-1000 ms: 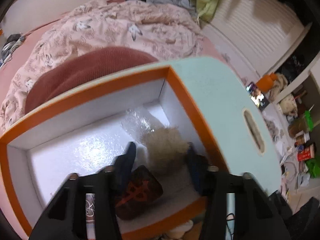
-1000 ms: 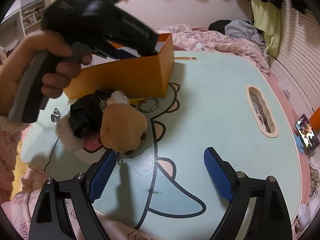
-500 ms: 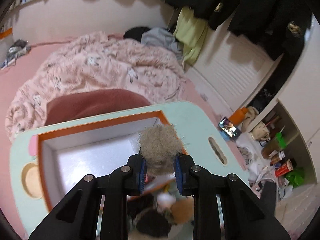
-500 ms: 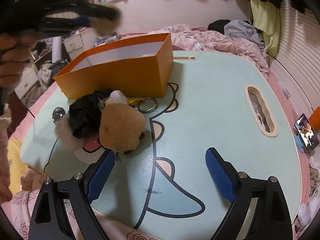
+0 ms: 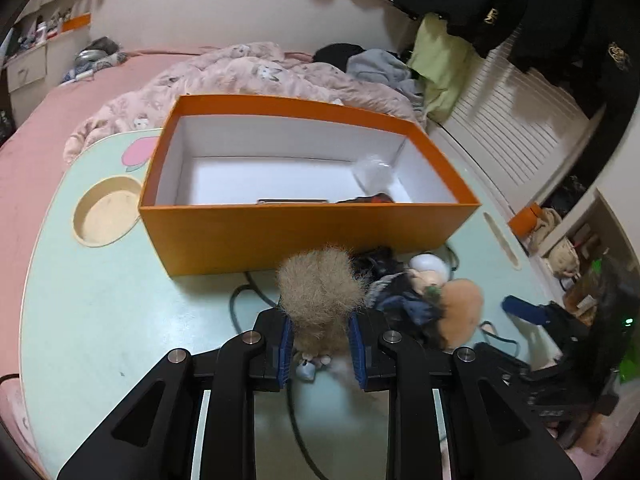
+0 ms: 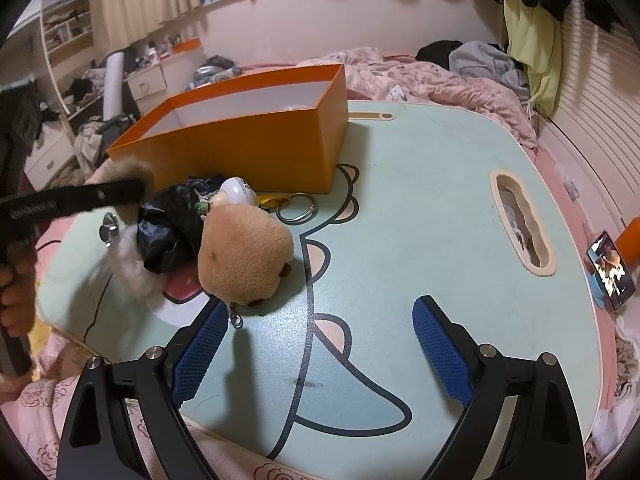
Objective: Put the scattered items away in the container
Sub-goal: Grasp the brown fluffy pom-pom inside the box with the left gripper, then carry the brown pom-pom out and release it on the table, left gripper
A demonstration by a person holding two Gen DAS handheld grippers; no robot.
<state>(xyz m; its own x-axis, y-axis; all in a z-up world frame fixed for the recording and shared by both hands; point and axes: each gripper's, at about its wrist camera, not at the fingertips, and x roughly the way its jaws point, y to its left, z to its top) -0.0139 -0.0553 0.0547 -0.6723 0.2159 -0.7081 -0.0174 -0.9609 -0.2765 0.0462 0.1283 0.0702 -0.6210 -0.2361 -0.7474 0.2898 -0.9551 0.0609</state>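
Left claw [image 5: 320, 338] pinching a fur pompom [image 5: 318, 292] short of the orange box [image 5: 308, 224], right claw [image 6: 316, 344] spread; few items boxed, plush pile [image 6: 244, 252] left on desk [image 6: 420, 208].

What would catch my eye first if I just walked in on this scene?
Probably the bright orange box, open on the pale green cartoon table with only a few small things inside. Next, the left gripper, closed on a fuzzy tan pompom in front of the box. Beside it lies a jumble: a tan plush toy, a black bag and a key ring.
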